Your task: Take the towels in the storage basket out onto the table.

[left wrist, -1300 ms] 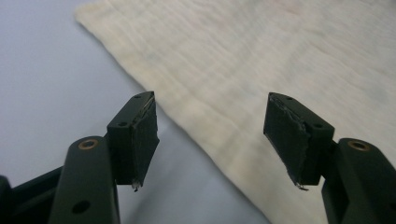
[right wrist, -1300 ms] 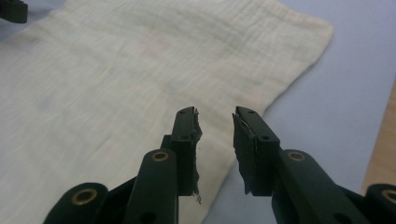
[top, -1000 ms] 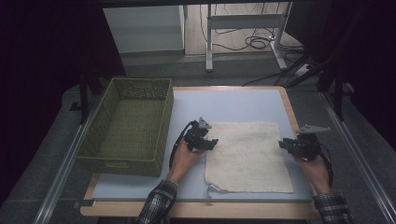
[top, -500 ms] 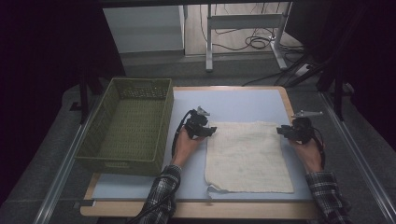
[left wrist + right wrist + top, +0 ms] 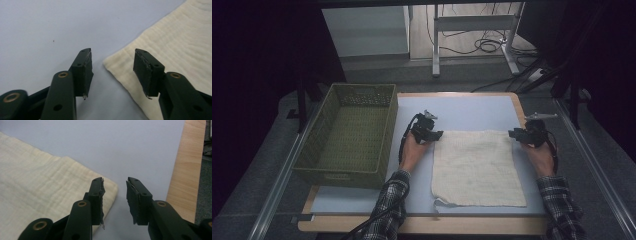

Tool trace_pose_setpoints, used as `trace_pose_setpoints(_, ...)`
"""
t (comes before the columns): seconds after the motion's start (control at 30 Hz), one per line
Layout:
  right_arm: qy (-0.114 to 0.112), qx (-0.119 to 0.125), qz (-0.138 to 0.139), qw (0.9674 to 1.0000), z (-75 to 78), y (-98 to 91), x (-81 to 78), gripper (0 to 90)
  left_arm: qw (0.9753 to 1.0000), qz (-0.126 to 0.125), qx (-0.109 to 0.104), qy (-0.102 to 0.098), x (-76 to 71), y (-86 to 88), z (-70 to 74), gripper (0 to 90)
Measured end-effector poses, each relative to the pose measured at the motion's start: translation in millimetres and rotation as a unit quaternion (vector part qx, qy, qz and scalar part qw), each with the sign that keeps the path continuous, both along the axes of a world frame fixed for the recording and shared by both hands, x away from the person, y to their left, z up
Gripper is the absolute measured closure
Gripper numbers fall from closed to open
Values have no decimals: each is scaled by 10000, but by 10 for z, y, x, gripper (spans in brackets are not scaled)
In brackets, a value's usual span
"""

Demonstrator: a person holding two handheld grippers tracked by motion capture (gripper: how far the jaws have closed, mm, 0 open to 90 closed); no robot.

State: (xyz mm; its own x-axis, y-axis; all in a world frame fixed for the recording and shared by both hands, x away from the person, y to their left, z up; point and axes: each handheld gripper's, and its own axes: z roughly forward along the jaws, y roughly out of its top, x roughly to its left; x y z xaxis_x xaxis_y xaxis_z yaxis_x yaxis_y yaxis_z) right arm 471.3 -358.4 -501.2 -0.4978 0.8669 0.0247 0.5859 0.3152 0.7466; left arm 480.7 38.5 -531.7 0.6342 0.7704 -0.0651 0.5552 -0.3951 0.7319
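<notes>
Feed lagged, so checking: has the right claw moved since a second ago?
Yes. The right claw has moved up along the cloth edge, from mid-side to its far right corner, toward the table's far edge.

- No text, label, brand, number or sign can be read on any surface in these views of the table.

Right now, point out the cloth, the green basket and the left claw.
cloth (image 5: pixel 477 167), high view, middle of the fabric.
green basket (image 5: pixel 343 177), high view, near wall.
left claw (image 5: pixel 112 68), left gripper view, midway between its fingertips.
</notes>
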Motion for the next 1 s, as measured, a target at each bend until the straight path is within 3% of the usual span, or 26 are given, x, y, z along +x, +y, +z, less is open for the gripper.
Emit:
trace_pose_setpoints(0.1,25,-80,54,10000,-29,40,46,619,9999,55,89,-40,13,-18,-53,443)
trace_pose_setpoints(0.27,103,-401,137,9990,-140,107,129,606,10000,42,-19,-58,7,-8,-72,457)
trace_pose_setpoints(0.3,117,-328,161,9993,-142,104,136,632,10000,11,-53,-50,-2,-8,-71,500)
trace_pose_setpoints(0.4,280,-250,220,9991,-124,120,144,851,9997,-116,-190,57,-12,-9,-64,772)
trace_pose_setpoints(0.43,320,-259,240,9989,-116,136,145,864,9996,-194,-203,97,-8,-19,-56,836)
trace_pose_setpoints(0.53,269,-657,259,9971,-73,211,167,877,9997,-187,124,-106,-5,-59,-12,887)
trace_pose_setpoints(0.57,227,-756,262,9965,-45,226,181,878,9996,-126,128,-200,19,-48,26,889)
trace_pose_setpoints(0.7,-65,-530,90,9985,154,217,287,879,9988,124,79,-470,138,18,215,889)
trace_pose_setpoints(0.73,-110,-407,36,9991,207,212,315,879,9989,149,19,-444,168,29,253,889)
trace_pose_setpoints(0.8,-30,-239,-5,9997,266,214,361,878,9990,142,43,-432,185,21,279,887)
trace_pose_setpoints(0.87,0,-329,84,9994,267,238,370,878,9987,75,151,-477,168,1,265,885)
trace_pose_setpoints(1.0,38,-195,176,9996,235,215,300,877,9990,33,18,-435,107,20,238,882)
